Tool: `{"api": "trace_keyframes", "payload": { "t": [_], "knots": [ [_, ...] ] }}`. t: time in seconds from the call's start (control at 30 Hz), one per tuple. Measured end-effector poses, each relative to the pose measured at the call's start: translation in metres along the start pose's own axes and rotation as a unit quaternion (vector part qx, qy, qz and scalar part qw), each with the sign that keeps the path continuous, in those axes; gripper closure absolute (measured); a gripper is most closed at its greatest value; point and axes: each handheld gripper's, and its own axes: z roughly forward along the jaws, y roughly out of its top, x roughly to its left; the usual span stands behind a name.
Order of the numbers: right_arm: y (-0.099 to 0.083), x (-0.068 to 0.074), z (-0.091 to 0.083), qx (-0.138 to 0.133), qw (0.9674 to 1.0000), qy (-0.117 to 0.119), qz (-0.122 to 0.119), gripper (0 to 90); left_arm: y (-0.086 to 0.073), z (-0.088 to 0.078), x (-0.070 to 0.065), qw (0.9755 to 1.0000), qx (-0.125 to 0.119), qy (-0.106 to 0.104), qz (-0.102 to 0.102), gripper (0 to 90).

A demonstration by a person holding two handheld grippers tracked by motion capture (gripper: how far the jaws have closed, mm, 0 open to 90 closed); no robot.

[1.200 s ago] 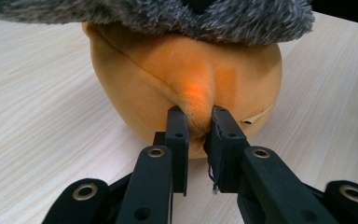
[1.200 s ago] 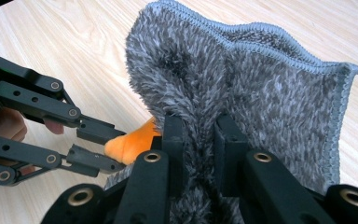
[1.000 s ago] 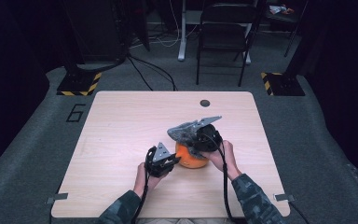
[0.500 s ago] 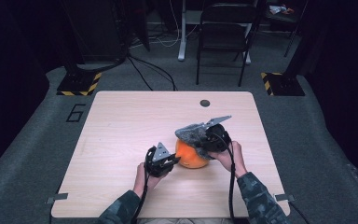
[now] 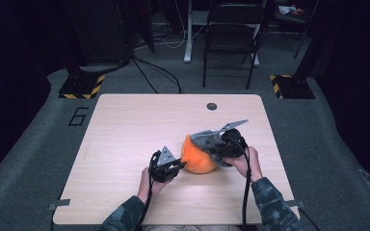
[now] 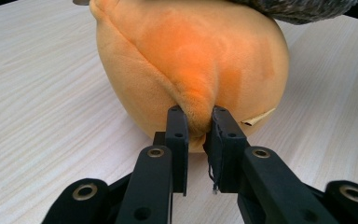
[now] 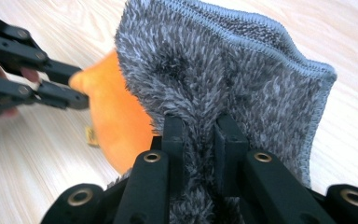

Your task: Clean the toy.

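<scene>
High view, lower centre: left gripper pinches the plush steady while right gripper, clamping the fuzzy cloth, draws it over.

Our left gripper sits low at centre frame of the high view, jaws pinched on a fold of the orange plush. Our right gripper, just right of it, clamps the grey fuzzy cloth. Both forearms enter from the bottom edge.
</scene>
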Motion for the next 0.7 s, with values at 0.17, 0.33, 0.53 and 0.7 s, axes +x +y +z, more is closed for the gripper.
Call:
{"api": "trace_keyframes", "payload": {
  "t": [0.17, 0.33, 0.53, 0.7],
  "knots": [
    [-0.012, -0.011, -0.003, 0.018, 0.9997, -0.010, 0.014, 76.9, 0.000, 0.000, 0.000, 1.0000, 0.001, 0.000, 0.000, 79.0],
    [-0.017, -0.018, 0.000, 0.033, 0.9990, -0.009, 0.030, 77.0, 0.000, 0.000, 0.000, 1.0000, 0.001, -0.001, -0.001, 78.9],
    [-0.019, -0.022, 0.004, 0.055, 0.9977, -0.018, 0.036, 76.9, 0.000, 0.001, 0.000, 1.0000, 0.000, -0.002, -0.001, 78.9],
    [-0.022, -0.028, 0.010, 0.077, 0.9953, -0.021, 0.056, 77.0, 0.000, 0.001, 0.000, 1.0000, 0.001, -0.001, -0.001, 78.9]
  ]
}}
